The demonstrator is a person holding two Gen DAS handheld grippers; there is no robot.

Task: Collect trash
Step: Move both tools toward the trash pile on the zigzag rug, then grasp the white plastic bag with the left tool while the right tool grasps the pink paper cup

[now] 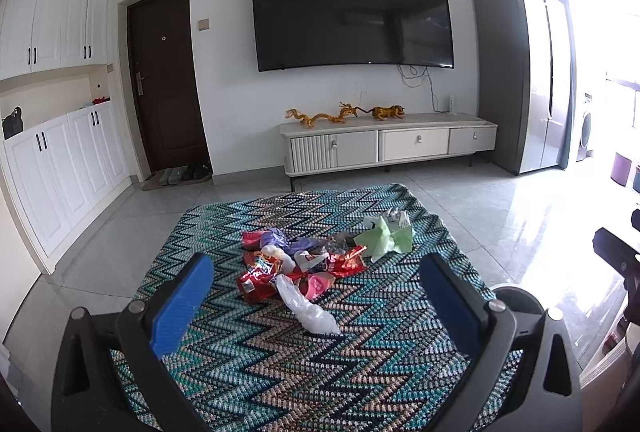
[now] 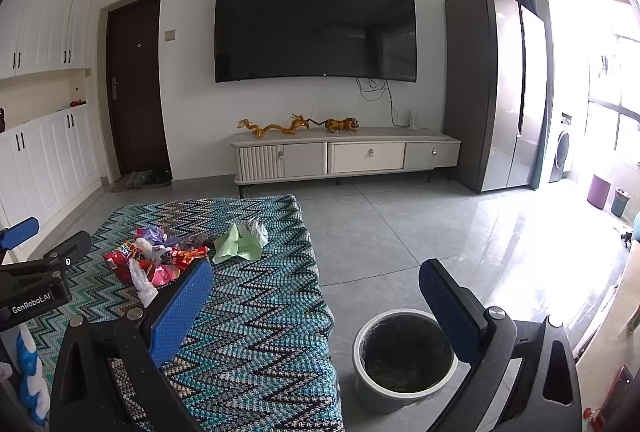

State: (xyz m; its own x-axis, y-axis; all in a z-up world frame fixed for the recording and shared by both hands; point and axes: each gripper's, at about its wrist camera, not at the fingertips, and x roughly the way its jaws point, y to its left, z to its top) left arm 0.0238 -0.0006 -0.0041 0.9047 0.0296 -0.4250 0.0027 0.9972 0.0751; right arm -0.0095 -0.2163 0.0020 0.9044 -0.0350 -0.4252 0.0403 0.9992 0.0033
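Observation:
A pile of trash [image 1: 300,268] lies on a zigzag-patterned cloth over a low table [image 1: 280,372]: red snack wrappers [image 1: 256,282], a clear plastic bag [image 1: 308,308], a purple wrapper [image 1: 276,238] and a crumpled green paper [image 1: 386,238]. My left gripper [image 1: 316,296] is open and empty, just short of the pile. My right gripper [image 2: 316,296] is open and empty, above the table's right edge and a grey trash bin [image 2: 404,356] on the floor. The pile [image 2: 156,260] and green paper [image 2: 238,244] show to its left. The left gripper's body [image 2: 44,272] shows at the left edge.
A TV stand [image 1: 388,144] with golden figurines stands under a wall TV [image 1: 352,12]. A grey fridge [image 1: 520,72] stands right, white cabinets [image 1: 60,152] and a dark door [image 1: 164,80] left. Small bins [image 2: 600,190] stand by the bright window. The floor is grey tile [image 2: 400,224].

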